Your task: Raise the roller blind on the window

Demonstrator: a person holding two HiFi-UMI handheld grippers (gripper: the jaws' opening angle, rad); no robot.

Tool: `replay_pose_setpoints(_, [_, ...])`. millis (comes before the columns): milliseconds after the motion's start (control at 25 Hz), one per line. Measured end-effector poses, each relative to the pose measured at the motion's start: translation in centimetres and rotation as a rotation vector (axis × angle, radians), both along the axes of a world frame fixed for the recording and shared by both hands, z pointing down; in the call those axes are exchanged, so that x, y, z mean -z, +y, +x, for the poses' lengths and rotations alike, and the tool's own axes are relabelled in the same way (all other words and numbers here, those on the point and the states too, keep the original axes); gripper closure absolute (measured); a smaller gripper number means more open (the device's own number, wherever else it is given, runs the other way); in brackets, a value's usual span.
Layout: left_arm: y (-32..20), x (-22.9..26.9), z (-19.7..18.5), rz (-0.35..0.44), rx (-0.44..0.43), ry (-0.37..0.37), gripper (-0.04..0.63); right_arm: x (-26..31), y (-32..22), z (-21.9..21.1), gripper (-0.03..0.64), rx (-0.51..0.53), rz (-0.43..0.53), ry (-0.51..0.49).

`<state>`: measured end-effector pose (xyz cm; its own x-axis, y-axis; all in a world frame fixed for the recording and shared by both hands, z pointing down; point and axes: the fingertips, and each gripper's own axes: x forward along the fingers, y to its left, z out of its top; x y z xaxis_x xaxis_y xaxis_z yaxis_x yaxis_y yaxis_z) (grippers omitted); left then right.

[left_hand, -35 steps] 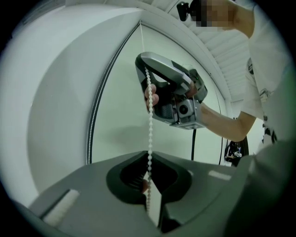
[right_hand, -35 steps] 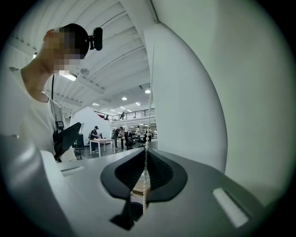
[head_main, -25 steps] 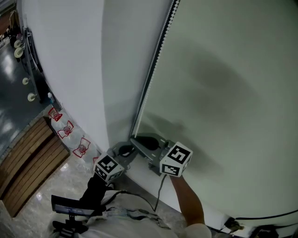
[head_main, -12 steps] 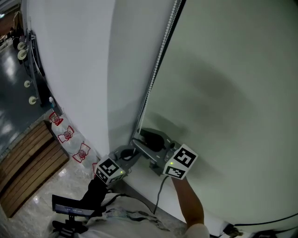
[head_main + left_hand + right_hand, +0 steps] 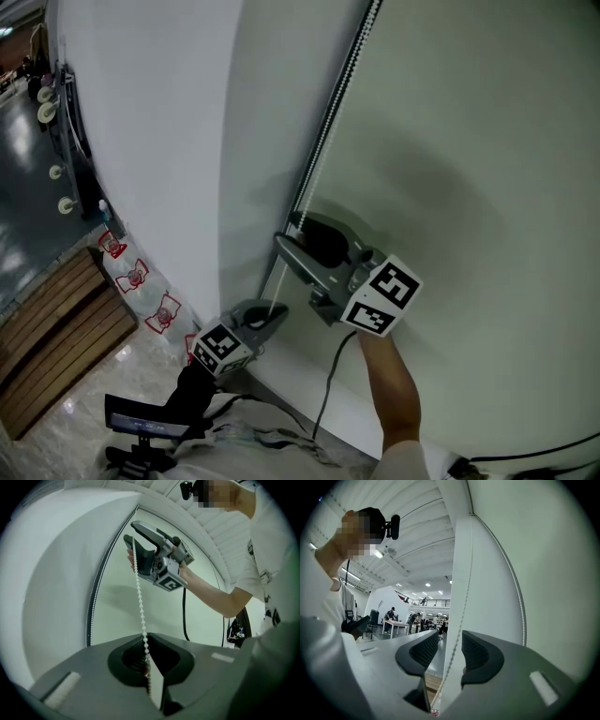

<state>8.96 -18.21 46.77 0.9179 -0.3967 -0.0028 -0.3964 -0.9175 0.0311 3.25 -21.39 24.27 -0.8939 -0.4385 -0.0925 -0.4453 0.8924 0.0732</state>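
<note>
**Roller blind (image 5: 469,187).** The fabric is pale grey-green and smooth, and it fills the right of the head view. Its bead chain (image 5: 330,131) is white and fine-beaded. It hangs along the blind's left edge, beside a dark side strip.

**Left gripper (image 5: 270,315).** It sits low, at the lower left of the blind, and points level. Its fingers (image 5: 127,662) are closed on the bead chain, which enters between them from above. A dark sleeve (image 5: 192,389) leads down from the gripper body.

**Right gripper (image 5: 292,232).** It sits above the left gripper on the same left edge of the blind, and also points level. Its fingers (image 5: 423,651) stand apart and have just been opening. The bead chain passes through the gap, and neither ribbed pad presses on it. A bare forearm (image 5: 392,394) rises to this gripper from below the blind. A black cable (image 5: 328,384) hangs from the gripper body.

**Edges and room.**
- The chain run between the two grippers is straight.
- To the right of the chain, plain blind fabric continues to the edge of the head view.
- To the left of the blind stands a white wall (image 5: 141,141).
- Below and left of the blind, wooden planking (image 5: 56,328) borders a pale polished floor (image 5: 103,384).
</note>
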Motion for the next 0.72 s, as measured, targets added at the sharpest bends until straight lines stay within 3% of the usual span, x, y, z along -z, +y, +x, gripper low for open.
replay_pose_setpoints(320, [0.2, -0.3, 0.1, 0.002, -0.006, -0.005, 0.597, 9.6, 0.0, 0.4, 0.508, 0.018, 0.147, -0.078])
replay_pose_setpoints(720, [0.3, -0.5, 0.3, -0.008, -0.011, -0.012, 0.597, 13.5, -0.8, 0.7, 0.55, 0.013, 0.189, -0.108])
